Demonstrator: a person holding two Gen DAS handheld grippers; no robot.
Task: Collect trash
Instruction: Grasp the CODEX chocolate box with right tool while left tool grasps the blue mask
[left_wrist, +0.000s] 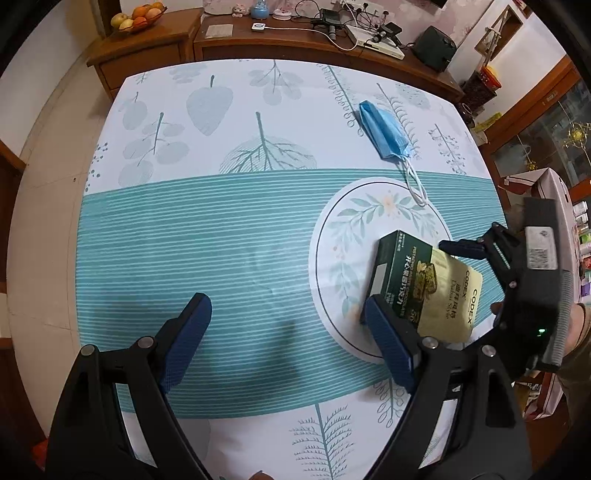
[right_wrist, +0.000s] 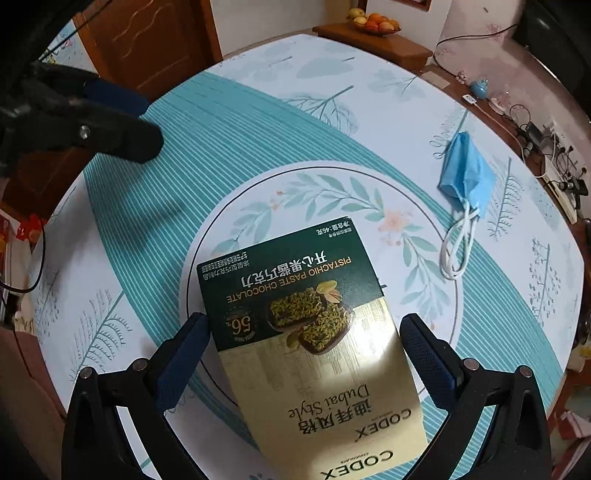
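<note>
A green and gold chocolate box (right_wrist: 306, 332) lies flat on the table's white round print, also in the left wrist view (left_wrist: 428, 288). My right gripper (right_wrist: 306, 325) is open with one finger on each side of the box, not clamped on it. It shows at the right of the left wrist view (left_wrist: 476, 258). A folded blue face mask (left_wrist: 384, 129) with white ear loops lies farther back on the table; it sits at the right in the right wrist view (right_wrist: 467, 171). My left gripper (left_wrist: 284, 314) is open and empty above the teal striped band, left of the box.
The table (left_wrist: 221, 229) carries a teal and white leaf-print cloth. A wooden sideboard (left_wrist: 295, 40) behind it holds cables, chargers and small ornaments. A fruit bowl (left_wrist: 138, 20) stands on a cabinet at back left. Shelves and boxes stand at the right.
</note>
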